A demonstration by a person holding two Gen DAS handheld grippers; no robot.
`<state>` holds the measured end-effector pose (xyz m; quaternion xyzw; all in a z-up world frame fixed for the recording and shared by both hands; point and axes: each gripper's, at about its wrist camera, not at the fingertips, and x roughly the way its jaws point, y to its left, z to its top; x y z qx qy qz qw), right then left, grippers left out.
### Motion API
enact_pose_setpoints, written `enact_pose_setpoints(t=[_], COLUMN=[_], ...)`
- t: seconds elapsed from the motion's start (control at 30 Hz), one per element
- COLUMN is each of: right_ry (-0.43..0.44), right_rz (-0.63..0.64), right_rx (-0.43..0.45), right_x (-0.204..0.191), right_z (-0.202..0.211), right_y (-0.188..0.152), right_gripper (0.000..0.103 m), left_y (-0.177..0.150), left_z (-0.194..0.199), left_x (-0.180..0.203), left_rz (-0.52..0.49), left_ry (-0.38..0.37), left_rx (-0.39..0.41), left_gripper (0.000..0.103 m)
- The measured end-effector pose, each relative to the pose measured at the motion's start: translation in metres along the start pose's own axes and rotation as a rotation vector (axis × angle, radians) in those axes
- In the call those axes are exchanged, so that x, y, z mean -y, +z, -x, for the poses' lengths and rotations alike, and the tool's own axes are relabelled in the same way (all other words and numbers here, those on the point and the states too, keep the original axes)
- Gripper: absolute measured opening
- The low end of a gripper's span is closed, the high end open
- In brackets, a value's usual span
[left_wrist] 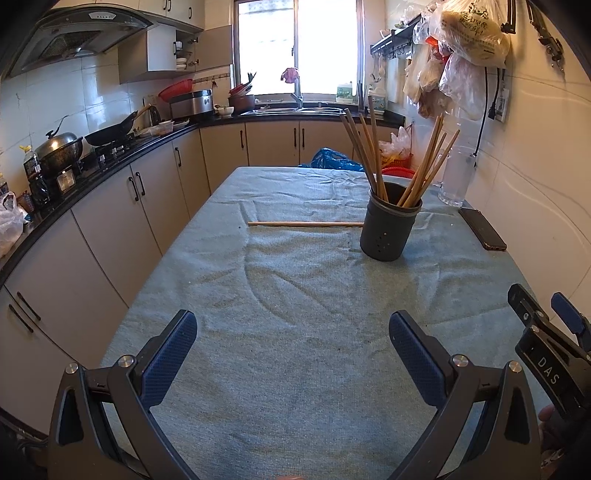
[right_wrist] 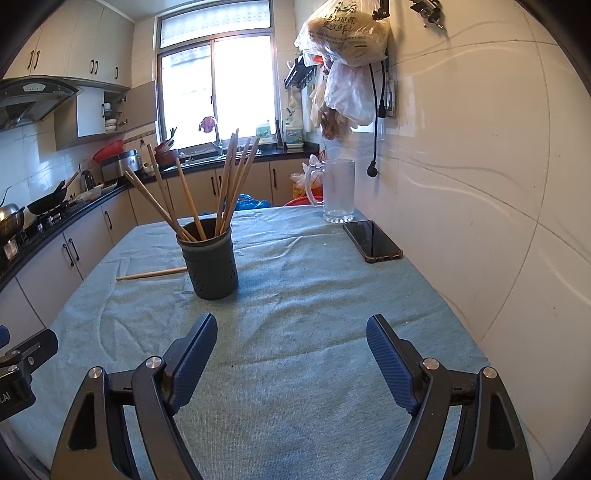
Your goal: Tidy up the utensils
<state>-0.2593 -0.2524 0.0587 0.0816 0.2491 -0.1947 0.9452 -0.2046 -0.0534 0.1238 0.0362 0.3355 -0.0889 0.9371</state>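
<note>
A dark grey utensil holder (left_wrist: 388, 225) stands upright on the cloth-covered table (left_wrist: 288, 302), with several wooden chopsticks (left_wrist: 365, 155) leaning in it. It also shows in the right wrist view (right_wrist: 211, 260). One loose chopstick (left_wrist: 305, 223) lies flat on the cloth to the holder's left; part of it shows in the right wrist view (right_wrist: 151, 274). My left gripper (left_wrist: 291, 334) is open and empty, low over the near table. My right gripper (right_wrist: 291, 338) is open and empty, near the table's front; it also shows at the right edge of the left wrist view (left_wrist: 546, 317).
A black phone (right_wrist: 372, 240) lies at the table's right side, with a frosted glass mug (right_wrist: 338, 190) behind it by the tiled wall. Plastic bags (right_wrist: 345, 33) hang on that wall. A kitchen counter with pans (left_wrist: 110, 133) runs along the left.
</note>
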Motion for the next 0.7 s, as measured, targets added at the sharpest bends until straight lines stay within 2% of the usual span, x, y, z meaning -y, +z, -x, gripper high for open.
enact_pose_setpoints(t=[0.7], right_ry=[0.0], right_rz=[0.009], right_rx=[-0.043], right_x=[-0.003], right_z=[-0.017], right_y=[-0.007], right_gripper=[0.088], left_y=[-0.003], left_z=[-0.02], left_x=[-0.003], left_rz=[0.011], left_ry=[-0.011], left_rx=[-0.059], left_gripper=[0.103])
